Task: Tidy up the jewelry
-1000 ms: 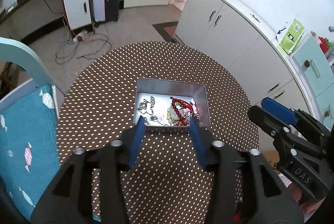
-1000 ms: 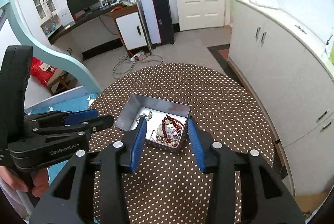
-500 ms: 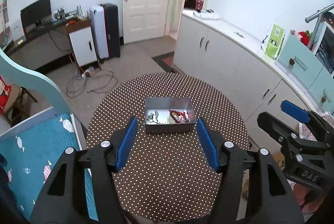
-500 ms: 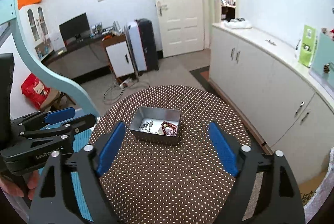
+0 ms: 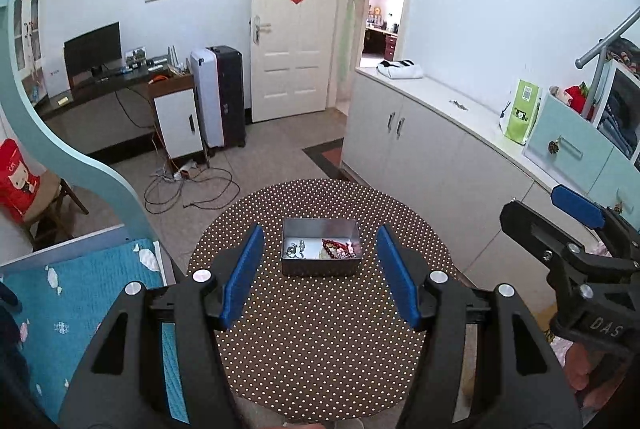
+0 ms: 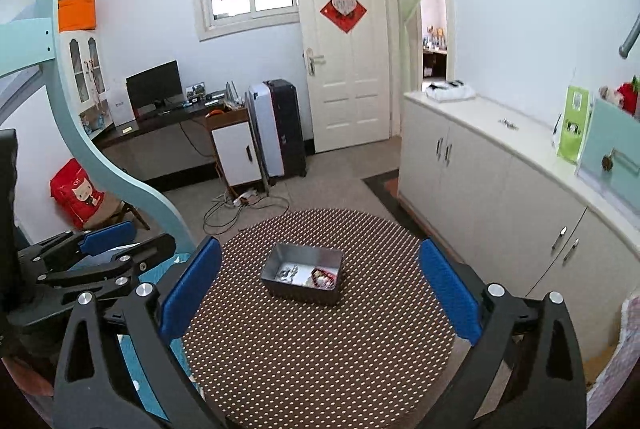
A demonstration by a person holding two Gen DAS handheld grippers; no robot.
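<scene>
A silver metal tin (image 5: pixel 320 227) stands in the middle of a round brown table with white dots (image 5: pixel 320 329). In the tin lie a red bead bracelet (image 5: pixel 335 248) and silver chains (image 5: pixel 295 249). The tin also shows in the right wrist view (image 6: pixel 280 291). My left gripper (image 5: pixel 320 275) is open and empty, held above and well back from the tin. My right gripper (image 6: pixel 318 291) is open wide and empty, also held back from the tin. The right gripper shows at the right of the left view (image 5: pixel 576 213), and the left gripper at the left of the right view (image 6: pixel 120 243).
A bed with a teal blanket (image 5: pixel 80 309) and a curved teal frame (image 5: pixel 76 149) lies left of the table. White cabinets (image 5: pixel 440 157) run along the right wall. Cables (image 5: pixel 188 185) lie on the floor beyond the table.
Both grippers have risen and pulled back from the tin, which now looks smaller and farther. Both have opened wider, the right one most.
</scene>
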